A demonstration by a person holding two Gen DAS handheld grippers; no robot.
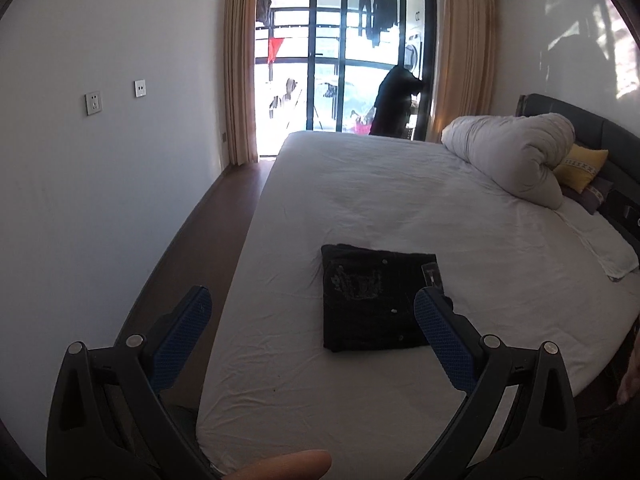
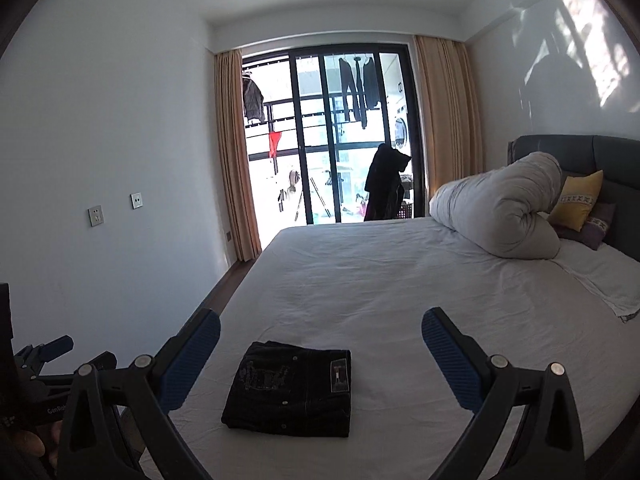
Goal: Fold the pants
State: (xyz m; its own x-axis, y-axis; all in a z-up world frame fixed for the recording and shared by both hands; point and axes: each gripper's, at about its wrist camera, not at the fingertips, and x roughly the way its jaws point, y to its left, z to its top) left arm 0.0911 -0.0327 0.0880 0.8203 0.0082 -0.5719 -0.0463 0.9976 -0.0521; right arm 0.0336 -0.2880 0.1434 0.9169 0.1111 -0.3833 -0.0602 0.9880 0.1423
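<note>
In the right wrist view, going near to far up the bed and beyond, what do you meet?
Folded black pants → bare white bedsheet → dark jacket draped by the glass door → black clothes hanging on the balcony.

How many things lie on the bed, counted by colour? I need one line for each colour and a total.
Black: 1, the folded pants
White or off-white: 2, the rolled duvet and the flat cloth
Yellow: 1, a cushion
Purple: 1, a cushion
Total: 5
</note>
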